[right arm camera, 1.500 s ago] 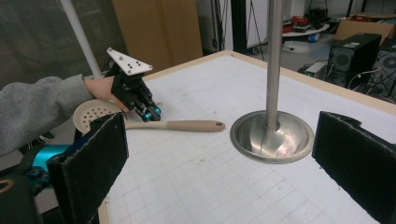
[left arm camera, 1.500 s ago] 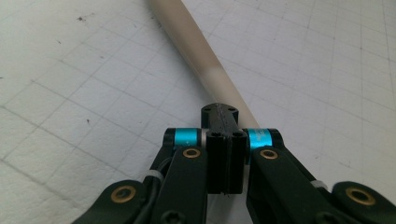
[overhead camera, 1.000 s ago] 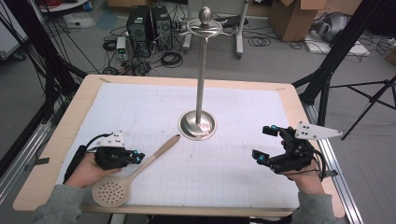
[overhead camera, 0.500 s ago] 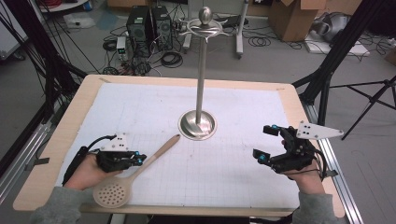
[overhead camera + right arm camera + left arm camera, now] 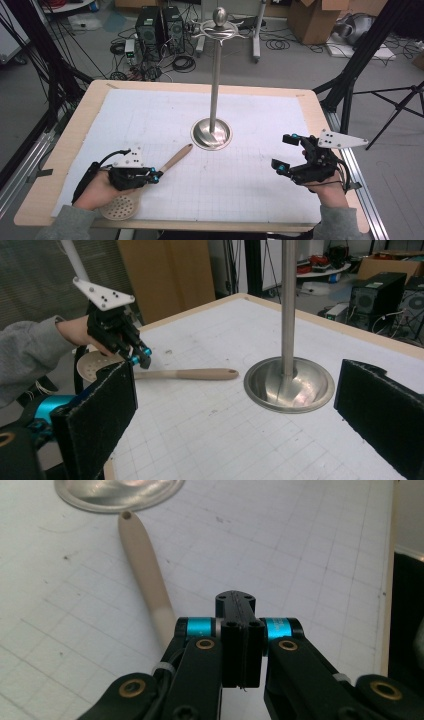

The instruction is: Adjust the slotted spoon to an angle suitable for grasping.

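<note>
Open surface (image 5: 250, 185) lies between both grippers. Left gripper (image 5: 156, 174), fingers clenched empty, hovers above the spoon (image 5: 172, 160) handle; right gripper (image 5: 287, 152) fingers released.

Wooden skimmer spoon (image 5: 150, 181): pale, long tapered handle, round perforated head. Lies flat on surface, near-left. Head at near edge; handle runs diagonally far-right, its holed tip just short of the steel stand (image 5: 212, 134) base

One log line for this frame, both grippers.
left gripper: shut, empty, over skimmer handle | right gripper: open, empty | stand: upright
</note>
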The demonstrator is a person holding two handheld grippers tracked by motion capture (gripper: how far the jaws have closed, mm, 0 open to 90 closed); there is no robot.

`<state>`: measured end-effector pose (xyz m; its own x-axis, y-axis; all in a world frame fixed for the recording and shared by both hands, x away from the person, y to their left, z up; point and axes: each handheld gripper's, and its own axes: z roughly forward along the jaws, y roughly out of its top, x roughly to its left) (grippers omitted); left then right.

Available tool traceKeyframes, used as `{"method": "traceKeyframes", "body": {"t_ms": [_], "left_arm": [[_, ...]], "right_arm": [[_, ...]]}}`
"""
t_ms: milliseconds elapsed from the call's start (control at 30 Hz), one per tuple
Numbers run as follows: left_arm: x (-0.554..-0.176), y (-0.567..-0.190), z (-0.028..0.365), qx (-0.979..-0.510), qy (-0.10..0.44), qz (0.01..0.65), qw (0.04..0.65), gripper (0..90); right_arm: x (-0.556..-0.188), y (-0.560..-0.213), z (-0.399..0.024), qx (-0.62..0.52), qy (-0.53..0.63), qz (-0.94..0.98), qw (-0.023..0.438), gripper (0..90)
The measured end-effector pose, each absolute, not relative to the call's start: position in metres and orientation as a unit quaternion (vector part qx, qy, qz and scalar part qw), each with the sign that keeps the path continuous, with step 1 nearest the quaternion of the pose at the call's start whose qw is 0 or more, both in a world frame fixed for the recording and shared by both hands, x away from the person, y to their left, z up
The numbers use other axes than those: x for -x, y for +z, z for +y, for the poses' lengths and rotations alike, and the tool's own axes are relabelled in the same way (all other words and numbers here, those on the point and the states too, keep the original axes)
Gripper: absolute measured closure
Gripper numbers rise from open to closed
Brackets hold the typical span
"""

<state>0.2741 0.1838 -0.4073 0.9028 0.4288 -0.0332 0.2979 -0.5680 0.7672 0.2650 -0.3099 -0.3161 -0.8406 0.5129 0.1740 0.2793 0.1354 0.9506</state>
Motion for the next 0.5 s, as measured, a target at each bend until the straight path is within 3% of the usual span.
{"method": "traceKeyframes", "body": {"t_ms": [300,500], "left_arm": [[-0.275,-0.422,0.182,-0.909,0.082,0.211,0.351,89.6],[-0.277,-0.427,0.185,-0.913,0.08,0.211,0.34,89.6]], "right_arm": [[-0.265,-0.315,-0.309,-0.262,0.604,0.747,0.096,2.2],[-0.266,-0.316,-0.309,-0.264,0.601,0.749,0.095,2.2]]}}
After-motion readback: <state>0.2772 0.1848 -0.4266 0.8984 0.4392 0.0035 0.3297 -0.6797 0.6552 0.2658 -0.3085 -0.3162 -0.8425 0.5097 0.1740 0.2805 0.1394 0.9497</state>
